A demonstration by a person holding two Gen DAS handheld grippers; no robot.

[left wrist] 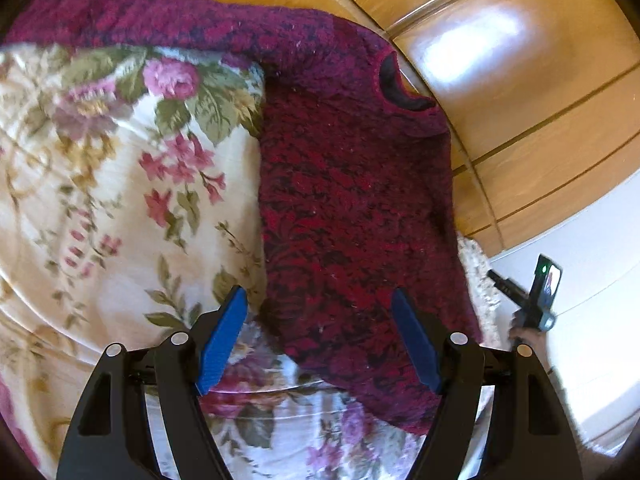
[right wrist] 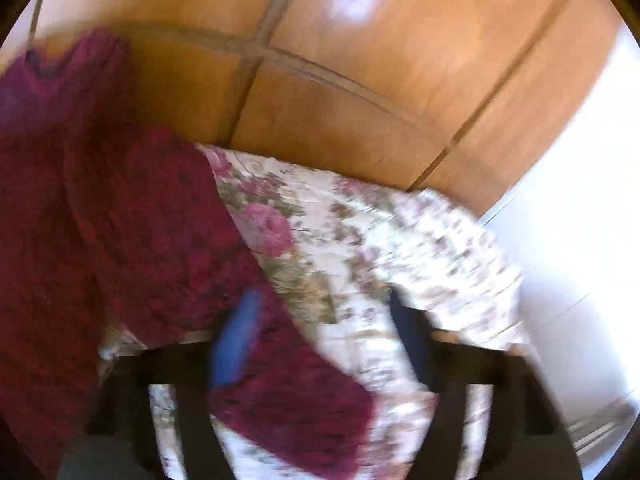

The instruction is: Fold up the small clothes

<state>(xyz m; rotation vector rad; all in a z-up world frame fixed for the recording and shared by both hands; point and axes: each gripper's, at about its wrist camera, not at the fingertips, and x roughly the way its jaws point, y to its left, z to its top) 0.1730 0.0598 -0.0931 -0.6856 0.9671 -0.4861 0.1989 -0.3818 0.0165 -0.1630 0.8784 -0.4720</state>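
A dark red knitted sweater (left wrist: 352, 200) lies flat on a floral bedspread (left wrist: 112, 184), its neck hole (left wrist: 400, 88) toward the wooden headboard and one sleeve stretched along the top left. My left gripper (left wrist: 320, 340) is open above the sweater's lower left corner, blue pads wide apart, holding nothing. In the blurred right wrist view the sweater (right wrist: 120, 240) fills the left, with a sleeve (right wrist: 296, 392) running down between the fingers. My right gripper (right wrist: 320, 340) is open above that sleeve. The right gripper also shows in the left wrist view (left wrist: 532, 300) at the bed's right edge.
A glossy wooden headboard (left wrist: 500, 60) runs along the far side of the bed; it also shows in the right wrist view (right wrist: 360, 80). A white wall (right wrist: 580, 240) stands at the right. A fuzzy cream blanket edge (left wrist: 480, 280) borders the bed.
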